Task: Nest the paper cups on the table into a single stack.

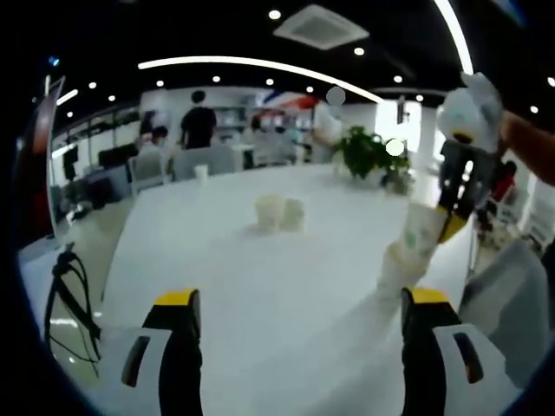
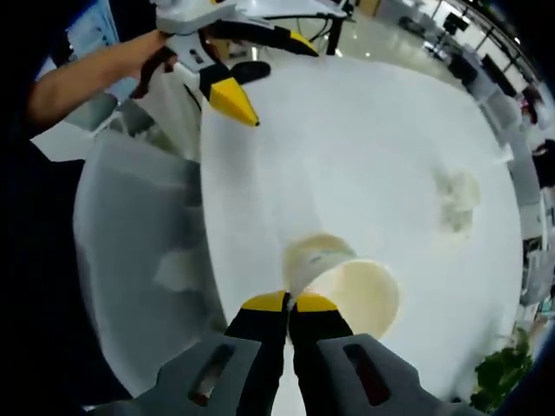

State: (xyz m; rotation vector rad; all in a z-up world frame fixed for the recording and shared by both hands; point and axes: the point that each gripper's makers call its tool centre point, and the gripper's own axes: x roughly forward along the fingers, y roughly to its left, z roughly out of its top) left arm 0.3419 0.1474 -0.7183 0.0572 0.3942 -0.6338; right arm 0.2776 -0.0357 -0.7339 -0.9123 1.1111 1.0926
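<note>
The right tongs (image 2: 290,302) are clenched on the rim of a paper cup (image 2: 347,282) held over the counter (image 2: 364,139), while two loose cups (image 1: 279,212) wait well ahead of the released, empty left tongs (image 1: 299,316), which look nearer to them.

A big open office spreads out behind a long white table (image 1: 217,260). Overhead, a dark ceiling carries a curved light strip (image 1: 251,65), spot lamps and an air vent (image 1: 321,24). A potted plant (image 1: 364,152) sits at the table's far end. People (image 1: 198,121) stand beyond, perhaps beside desks.
</note>
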